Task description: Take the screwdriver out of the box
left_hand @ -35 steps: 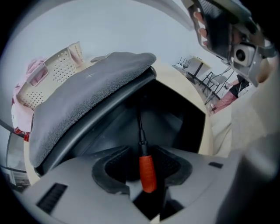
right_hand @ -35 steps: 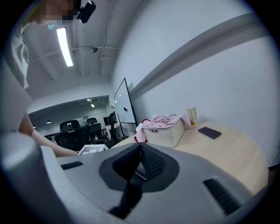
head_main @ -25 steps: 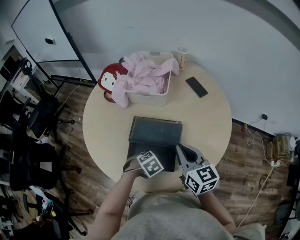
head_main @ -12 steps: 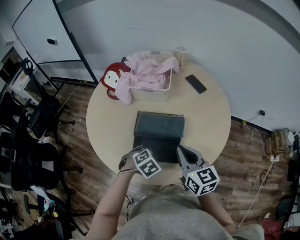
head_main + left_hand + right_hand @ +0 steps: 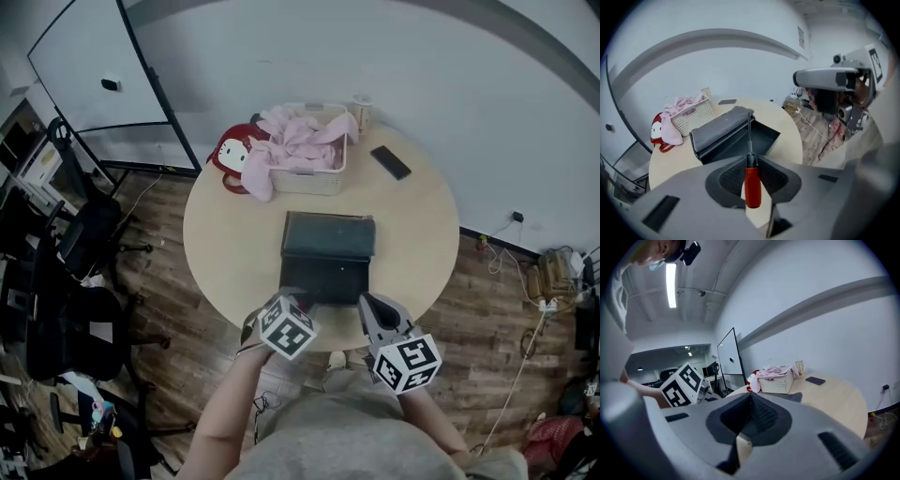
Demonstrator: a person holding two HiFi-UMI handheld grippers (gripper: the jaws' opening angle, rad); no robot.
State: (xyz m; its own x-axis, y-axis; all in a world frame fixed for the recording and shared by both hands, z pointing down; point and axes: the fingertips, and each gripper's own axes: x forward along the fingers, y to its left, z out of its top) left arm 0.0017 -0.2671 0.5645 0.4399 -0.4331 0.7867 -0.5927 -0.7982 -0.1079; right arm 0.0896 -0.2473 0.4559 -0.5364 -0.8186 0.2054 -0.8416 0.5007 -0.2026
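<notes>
wall: pale grey | floor: wood planks | table: round | chairs: black

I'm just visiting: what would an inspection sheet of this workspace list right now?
Surface: round pale wooden table.
Job's things: red-handled screwdriver, apparently out of the open dark grey box.
Clutter: white basket of pink cloth, red-and-white plush toy, black phone, paper cup.
Grippers: left tool shut on the screwdriver; right tool shut, empty.
Cables: cords on the floor at right.
Surroundings: wood floor, black office chairs, whiteboard.
</notes>
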